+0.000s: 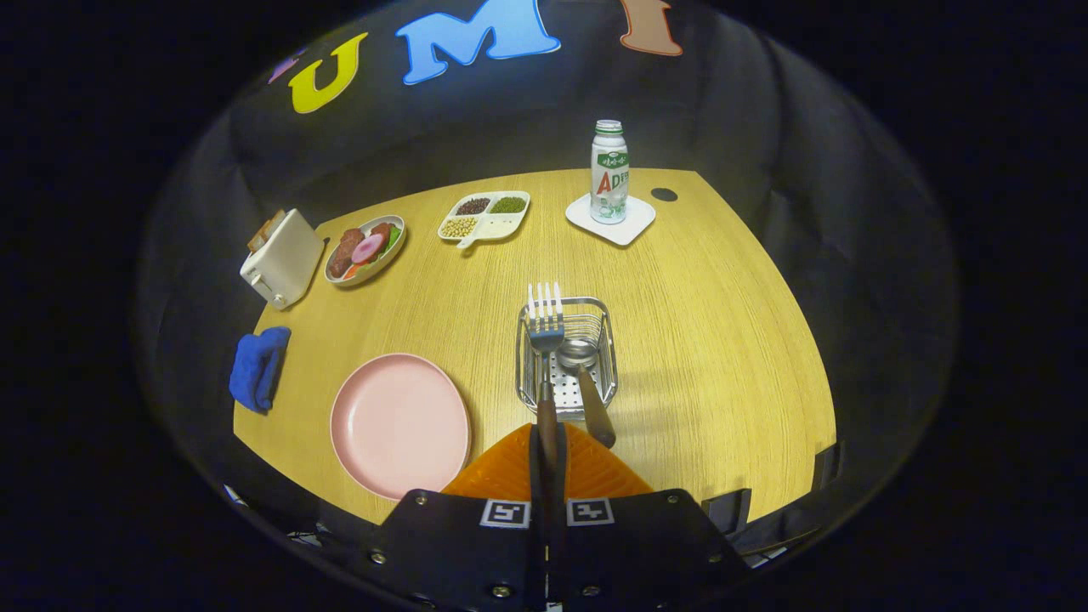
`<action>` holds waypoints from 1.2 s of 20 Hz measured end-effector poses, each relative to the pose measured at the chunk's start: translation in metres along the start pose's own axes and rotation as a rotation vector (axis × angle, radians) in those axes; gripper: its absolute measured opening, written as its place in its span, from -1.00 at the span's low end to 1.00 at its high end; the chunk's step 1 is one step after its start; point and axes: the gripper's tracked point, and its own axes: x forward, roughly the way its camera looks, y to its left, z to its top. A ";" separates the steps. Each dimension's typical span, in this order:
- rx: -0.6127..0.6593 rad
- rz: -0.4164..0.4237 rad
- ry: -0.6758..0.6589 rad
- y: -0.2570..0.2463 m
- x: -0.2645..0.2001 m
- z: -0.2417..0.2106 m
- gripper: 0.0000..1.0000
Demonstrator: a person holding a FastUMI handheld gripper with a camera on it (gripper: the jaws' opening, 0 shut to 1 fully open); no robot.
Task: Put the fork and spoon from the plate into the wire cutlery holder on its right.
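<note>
Gripper (546,463): two orange fingers (501,472) pressed together on the dark handle of the fork (545,327), which runs straight ahead from between them, tines pointing away and upward. Fork: silver head, four tines, long axis in line with the fingers; the head hangs over the left half of the wire cutlery holder (567,353), apparently above its rim and not yet down inside. The coming move, by my judgement, turns on that one relation: the holder lies just ahead of and below the fingertips, so the fork needs only lowering or tipping into the basket and then release. Spoon (585,378): already in the holder, bowl resting inside, brown handle leaning out over the near rim toward the fingers, just right of the fork's handle. Plate (399,425): pink, bare, left of the holder. Table (722,340): pale wood. Beyond the holder: a bottle (609,174) on a white coaster, a divided dish of beans (484,215), a plate of food (365,248), a toaster (282,257). Far left: a blue cloth (258,367).
</note>
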 end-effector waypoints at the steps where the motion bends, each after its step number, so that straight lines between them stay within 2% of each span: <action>1: -0.008 -0.005 0.023 -0.003 0.000 -0.003 -0.97; 5: -0.035 -0.030 0.112 -0.008 0.001 -0.012 -0.97; 9: -0.036 -0.035 0.140 -0.009 0.001 -0.014 -0.97; 12: -0.035 -0.034 0.133 -0.009 0.003 -0.013 -0.97; 18: -0.017 -0.014 0.115 -0.004 0.003 -0.006 -0.79; 24: 0.002 -0.021 0.085 -0.003 0.004 0.006 -0.79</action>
